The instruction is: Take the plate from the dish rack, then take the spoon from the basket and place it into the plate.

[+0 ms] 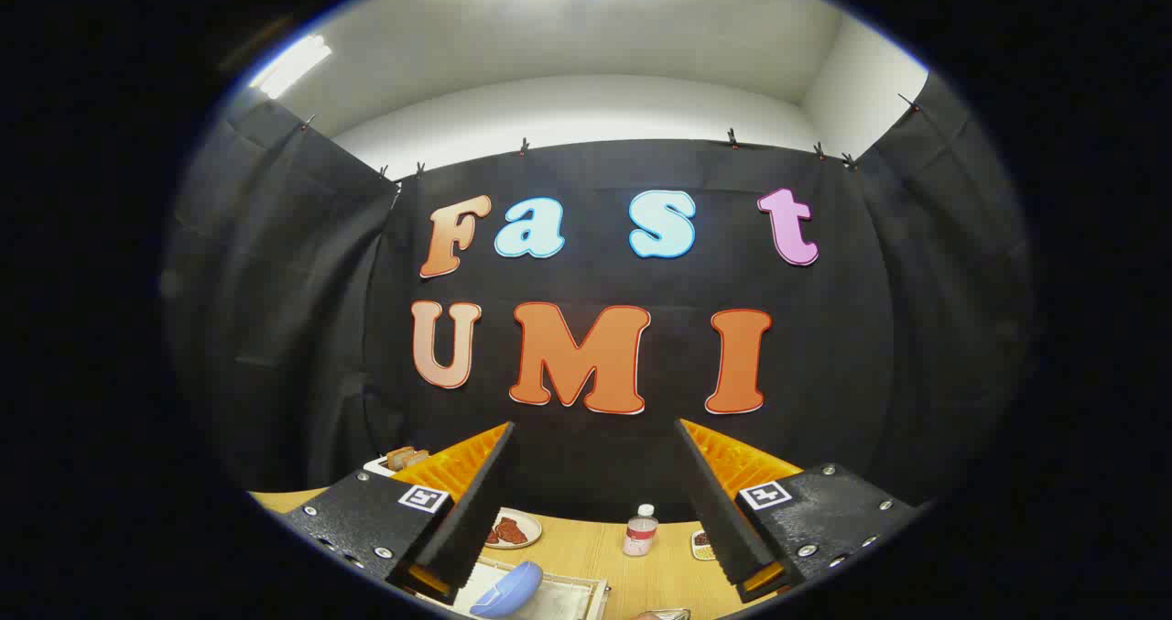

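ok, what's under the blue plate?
The blue plate leans on a pale rack or tray on the wooden table, between the open gripper fingers. Whatever sits directly beneath it is covered by the plate itself.

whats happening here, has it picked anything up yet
Not yet. The gripper is held high over a wooden table, its fingers wide open with nothing between them. Below them a blue plate leans in the dish rack. Farther back sit a small bottle and a dish of reddish food. So the task looks barely started.
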### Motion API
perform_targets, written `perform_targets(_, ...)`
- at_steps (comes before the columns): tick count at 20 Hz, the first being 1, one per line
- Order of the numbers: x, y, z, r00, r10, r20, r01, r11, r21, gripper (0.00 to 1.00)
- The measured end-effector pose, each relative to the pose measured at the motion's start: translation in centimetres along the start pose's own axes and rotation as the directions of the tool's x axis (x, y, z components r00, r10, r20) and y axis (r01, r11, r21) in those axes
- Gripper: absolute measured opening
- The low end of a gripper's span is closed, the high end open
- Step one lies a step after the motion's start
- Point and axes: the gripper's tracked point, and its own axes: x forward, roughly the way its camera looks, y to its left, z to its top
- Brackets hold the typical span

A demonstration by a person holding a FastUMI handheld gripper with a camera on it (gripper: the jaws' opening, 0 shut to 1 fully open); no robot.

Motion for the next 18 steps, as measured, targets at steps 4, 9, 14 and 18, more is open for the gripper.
perform_targets(4, -0.6, -0.6, 0.2, 1.0, -0.011, -0.009, 0.011, 1.0, -0.009, 0.99)
perform_targets(9, -0.5, -0.1, 0.1, 1.0, 0.005, -0.019, -0.005, 1.0, 0.005, 0.99)
perform_targets(14, -0.3, 0.5, -0.2, 0.999, 0.016, -0.033, -0.017, 1.0, -0.011, 0.99)
perform_targets(18, 0.0, 1.0, -2.5, 0.995, 0.023, -0.1, -0.024, 1.0, -0.015, 0.99)
